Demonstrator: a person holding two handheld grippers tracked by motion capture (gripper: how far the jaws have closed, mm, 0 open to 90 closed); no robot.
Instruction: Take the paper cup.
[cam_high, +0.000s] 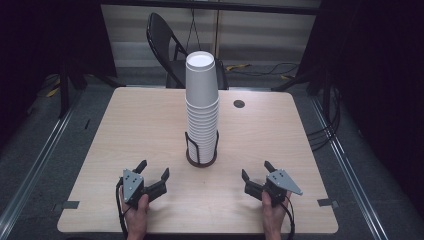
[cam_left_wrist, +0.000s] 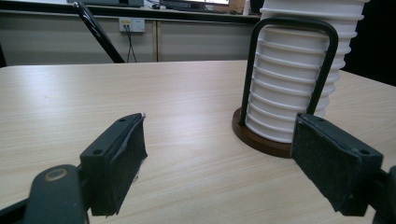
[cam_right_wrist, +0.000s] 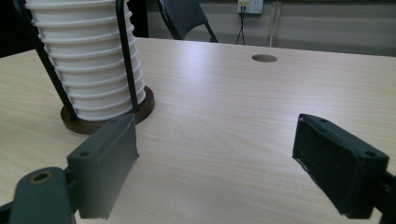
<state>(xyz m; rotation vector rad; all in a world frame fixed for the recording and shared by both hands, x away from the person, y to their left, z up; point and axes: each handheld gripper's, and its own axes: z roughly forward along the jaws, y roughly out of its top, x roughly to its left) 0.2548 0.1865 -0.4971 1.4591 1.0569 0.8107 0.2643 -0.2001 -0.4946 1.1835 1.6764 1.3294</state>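
one cup stack (cam_high: 202, 107), one holder (cam_high: 201, 159), two claws

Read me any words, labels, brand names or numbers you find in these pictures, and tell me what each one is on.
No readable text anywhere.
Stack of white paper cups: plain, no print.
Wire cup holder and its brown base: unmarked.
Wooden table: bare wood, no label.
Left gripper and right gripper: no lettering visible.
Wall sockets: too small to tell whether they bear any marking.

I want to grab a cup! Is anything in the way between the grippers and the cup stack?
Nothing visible: bare table lies between the left gripper, the right gripper and the cup stack. Only its wire holder rings the lowest cups.
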